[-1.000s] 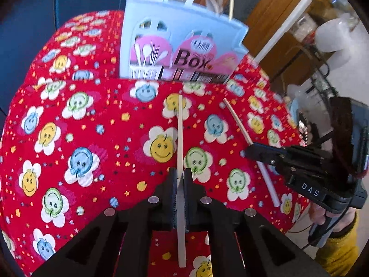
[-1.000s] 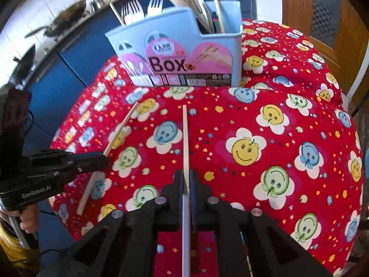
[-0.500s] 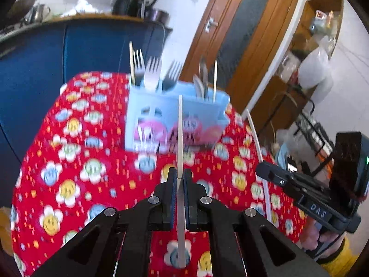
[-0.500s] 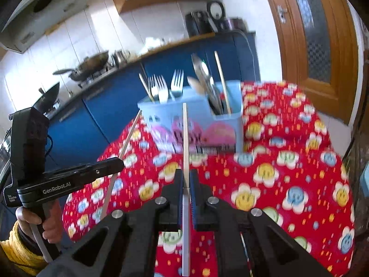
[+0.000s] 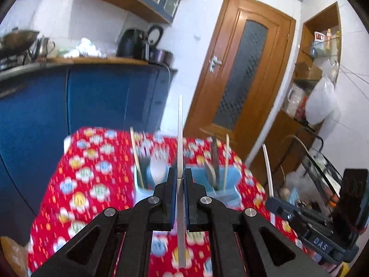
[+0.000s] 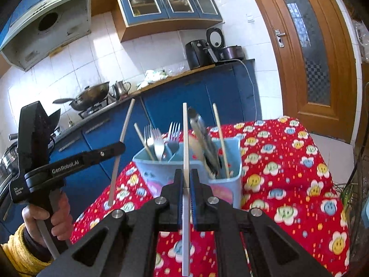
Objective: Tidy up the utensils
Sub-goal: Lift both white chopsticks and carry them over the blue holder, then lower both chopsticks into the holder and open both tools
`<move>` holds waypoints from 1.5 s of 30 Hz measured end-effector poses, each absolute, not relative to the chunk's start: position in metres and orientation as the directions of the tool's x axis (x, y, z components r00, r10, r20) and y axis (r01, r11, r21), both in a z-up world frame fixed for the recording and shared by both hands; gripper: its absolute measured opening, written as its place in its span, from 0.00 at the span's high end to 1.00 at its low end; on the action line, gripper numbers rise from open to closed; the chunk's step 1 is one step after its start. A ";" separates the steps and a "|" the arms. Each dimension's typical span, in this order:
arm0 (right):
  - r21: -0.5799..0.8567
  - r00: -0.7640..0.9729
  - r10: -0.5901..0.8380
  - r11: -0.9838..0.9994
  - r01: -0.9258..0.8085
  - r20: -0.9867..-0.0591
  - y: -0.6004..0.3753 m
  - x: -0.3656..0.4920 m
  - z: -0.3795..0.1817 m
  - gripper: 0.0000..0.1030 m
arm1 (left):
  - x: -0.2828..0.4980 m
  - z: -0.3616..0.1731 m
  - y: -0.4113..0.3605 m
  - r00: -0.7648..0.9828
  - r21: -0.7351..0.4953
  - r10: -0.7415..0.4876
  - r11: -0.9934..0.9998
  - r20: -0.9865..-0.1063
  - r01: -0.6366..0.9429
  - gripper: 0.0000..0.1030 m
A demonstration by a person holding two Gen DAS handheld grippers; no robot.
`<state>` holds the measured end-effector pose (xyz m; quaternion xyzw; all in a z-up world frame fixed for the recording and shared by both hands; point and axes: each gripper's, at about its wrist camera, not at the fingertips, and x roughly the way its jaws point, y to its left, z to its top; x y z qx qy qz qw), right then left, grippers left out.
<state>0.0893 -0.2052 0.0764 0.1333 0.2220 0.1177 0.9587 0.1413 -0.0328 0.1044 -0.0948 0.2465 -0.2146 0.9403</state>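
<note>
My left gripper (image 5: 180, 177) is shut on a pale chopstick (image 5: 180, 138) that points upward, held above the table in front of the light blue utensil box (image 5: 227, 188). My right gripper (image 6: 186, 178) is shut on a second pale chopstick (image 6: 185, 138), also upright, just in front of the box (image 6: 228, 184). The box holds forks (image 6: 159, 138), a dark utensil (image 6: 203, 136) and thin chopsticks (image 6: 220, 136). The left gripper with its chopstick (image 6: 122, 147) shows at the left of the right wrist view; the right gripper with its chopstick (image 5: 268, 168) shows at the right of the left wrist view.
The table wears a red cloth with smiley flowers (image 6: 288, 175). Blue kitchen cabinets (image 5: 96, 101) stand behind it, with a wok (image 6: 92, 92) and kettle on the counter. A wooden door (image 5: 239, 87) and a shelf with bags (image 5: 320, 101) are to the right.
Both grippers have lifted their chopsticks off the cloth and tilted them upright; both views now look over the box toward the kitchen instead of down at the table.
</note>
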 end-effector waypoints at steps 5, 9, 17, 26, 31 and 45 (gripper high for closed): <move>0.316 0.895 0.274 0.935 -0.162 -0.352 -0.213 0.109 0.082 0.93 | 0.162 0.119 -0.034 0.849 -0.262 -0.403 0.909 -0.341 0.326 0.95; 0.304 0.913 0.253 0.940 -0.154 -0.320 -0.217 0.123 0.089 0.93 | 0.177 0.126 -0.036 0.888 -0.231 -0.361 0.925 -0.284 0.302 0.95; 0.259 0.956 0.181 0.959 -0.120 -0.229 -0.223 0.147 0.093 0.93 | 0.197 0.107 -0.045 0.921 -0.185 -0.303 0.947 -0.244 0.262 0.95; 0.222 0.968 0.148 0.970 -0.101 -0.203 -0.220 0.177 0.070 0.93 | 0.204 0.075 -0.044 0.922 -0.198 -0.293 0.949 -0.253 0.247 0.95; 0.215 0.955 0.149 0.972 -0.094 -0.257 -0.218 0.179 0.056 0.92 | 0.201 0.065 -0.044 0.923 -0.175 -0.288 0.953 -0.256 0.249 0.95; 0.252 0.951 0.160 0.963 -0.092 -0.265 -0.218 0.154 0.068 0.79 | 0.174 0.076 -0.039 0.900 -0.178 -0.316 0.945 -0.301 0.273 0.87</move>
